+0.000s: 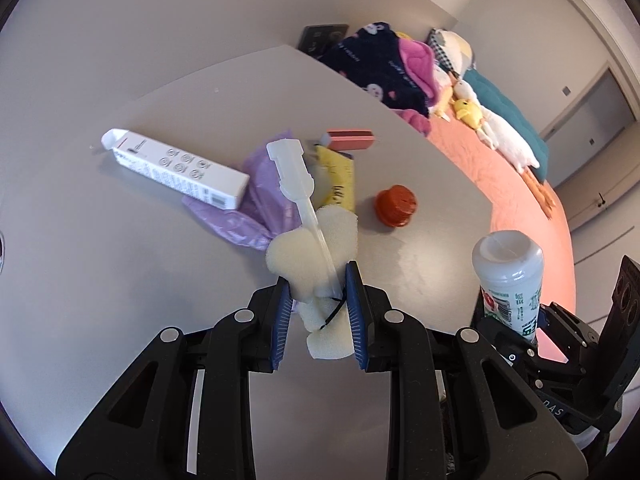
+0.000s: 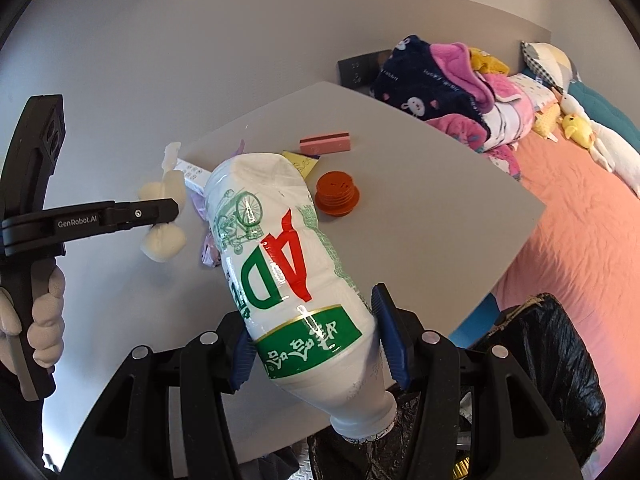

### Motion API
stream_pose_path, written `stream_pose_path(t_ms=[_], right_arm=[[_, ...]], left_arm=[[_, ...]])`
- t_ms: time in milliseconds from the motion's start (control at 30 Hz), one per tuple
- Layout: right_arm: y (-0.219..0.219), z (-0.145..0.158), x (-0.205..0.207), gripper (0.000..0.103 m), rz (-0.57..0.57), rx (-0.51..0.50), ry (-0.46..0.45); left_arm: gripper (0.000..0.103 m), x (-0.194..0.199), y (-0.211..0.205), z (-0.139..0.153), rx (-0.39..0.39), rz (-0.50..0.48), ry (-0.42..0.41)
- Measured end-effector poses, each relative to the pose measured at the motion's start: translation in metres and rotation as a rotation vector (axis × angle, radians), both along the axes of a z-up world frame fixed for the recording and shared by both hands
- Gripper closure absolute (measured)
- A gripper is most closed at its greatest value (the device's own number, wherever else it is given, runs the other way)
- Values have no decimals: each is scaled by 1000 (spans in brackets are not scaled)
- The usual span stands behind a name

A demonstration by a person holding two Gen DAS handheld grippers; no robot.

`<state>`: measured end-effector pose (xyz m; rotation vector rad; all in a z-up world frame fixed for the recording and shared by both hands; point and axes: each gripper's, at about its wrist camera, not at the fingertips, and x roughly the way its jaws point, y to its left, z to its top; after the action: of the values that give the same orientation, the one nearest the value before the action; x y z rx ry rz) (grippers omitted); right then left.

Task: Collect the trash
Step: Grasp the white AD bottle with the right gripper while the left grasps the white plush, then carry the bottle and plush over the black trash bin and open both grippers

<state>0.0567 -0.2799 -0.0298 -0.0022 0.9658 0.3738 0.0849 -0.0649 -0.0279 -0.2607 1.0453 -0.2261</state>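
Note:
My left gripper (image 1: 318, 300) is shut on a cream sponge brush (image 1: 316, 248) with a clear plastic handle, lifted above the grey table (image 1: 120, 260). In the right wrist view the same sponge brush (image 2: 162, 216) hangs in the left gripper (image 2: 160, 216), held by a gloved hand (image 2: 44, 320). My right gripper (image 2: 316, 344) is shut on a white drink bottle (image 2: 288, 264) with a green and red label, held mouth toward the camera. That bottle (image 1: 510, 276) also shows at the right of the left wrist view.
On the table lie a white carton (image 1: 180, 170), a purple plastic bag (image 1: 256, 208), a yellow packet (image 1: 338, 178), a pink block (image 1: 350, 140) and a red cap (image 1: 396, 205). A black trash bag (image 2: 548, 368) stands below the table's near corner. A bed (image 2: 580, 240) with clothes and plush toys lies to the right.

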Motion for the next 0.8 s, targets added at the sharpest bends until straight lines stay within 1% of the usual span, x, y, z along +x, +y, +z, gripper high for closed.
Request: stream_pose_path(t_ms=[400, 800], right_arm=[[-32, 17, -24, 49, -97, 27, -35], [-69, 26, -48, 48, -193, 31, -54]], left_arm=[[78, -5, -44, 15, -5, -130, -32], [78, -3, -92, 19, -6, -247, -43]])
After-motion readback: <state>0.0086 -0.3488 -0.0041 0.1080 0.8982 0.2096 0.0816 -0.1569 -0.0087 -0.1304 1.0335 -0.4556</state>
